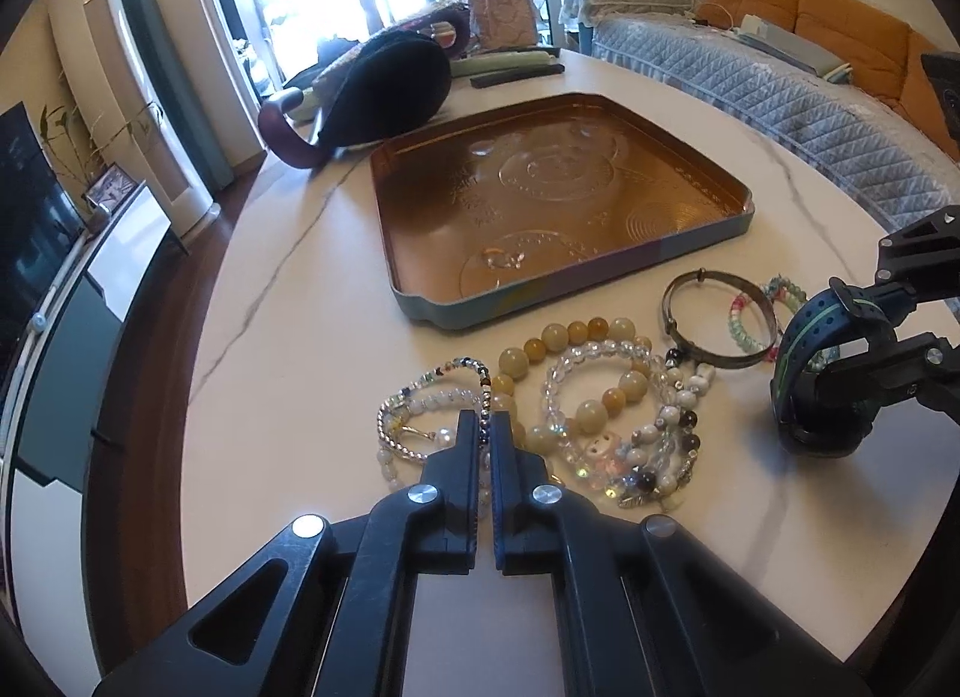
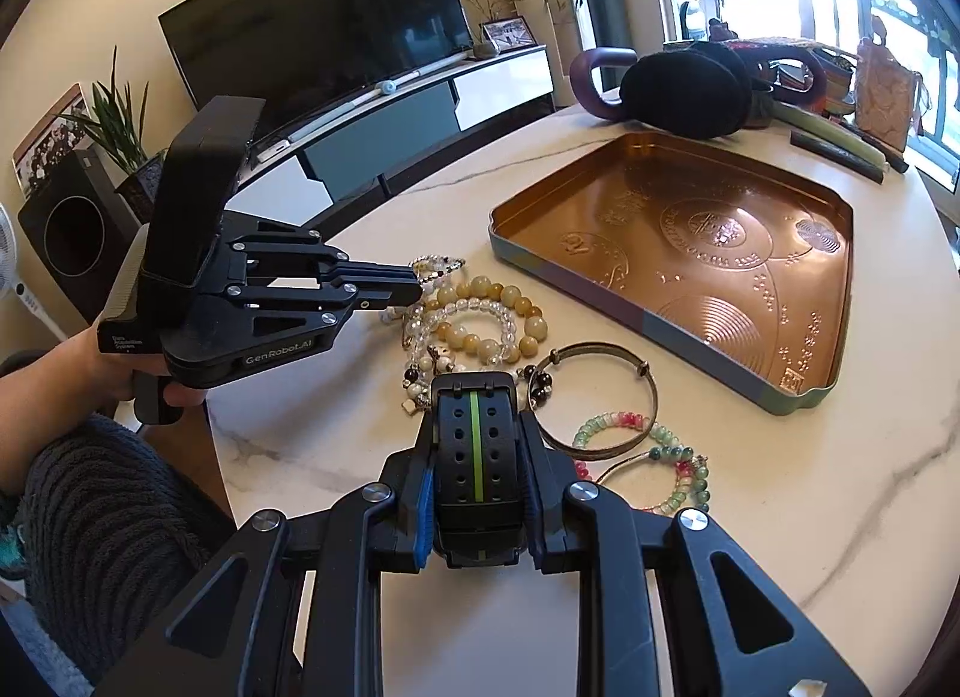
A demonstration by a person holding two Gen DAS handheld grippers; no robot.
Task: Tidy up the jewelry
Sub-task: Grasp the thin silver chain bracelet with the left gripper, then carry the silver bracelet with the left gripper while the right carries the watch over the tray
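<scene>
My left gripper (image 1: pixel 486 427) is shut at the left side of a heap of bracelets, and a thin multicoloured bead bracelet (image 1: pixel 462 368) runs into the slit between its tips. In the right wrist view the left gripper (image 2: pixel 418 286) lies low over the same heap. My right gripper (image 2: pixel 477 424) is shut on a black watch (image 2: pixel 477 457) with a green stripe, just above the table. In the left wrist view the watch (image 1: pixel 801 337) shows at the right. Beyond the heap lies a copper-lined tray (image 1: pixel 420 301), its rim (image 2: pixel 570 283) also visible from the right, with a small ring (image 1: pixel 501 260) inside.
Yellow beads (image 1: pixel 600 331), a clear crystal bracelet (image 1: pixel 561 373), a silver bangle (image 1: pixel 699 284) and green-pink beads (image 2: pixel 606 424) lie on the white marble table. A black round bag (image 1: pixel 390 91) sits behind the tray. A sleeve (image 2: pixel 102 511) is at the table's left edge.
</scene>
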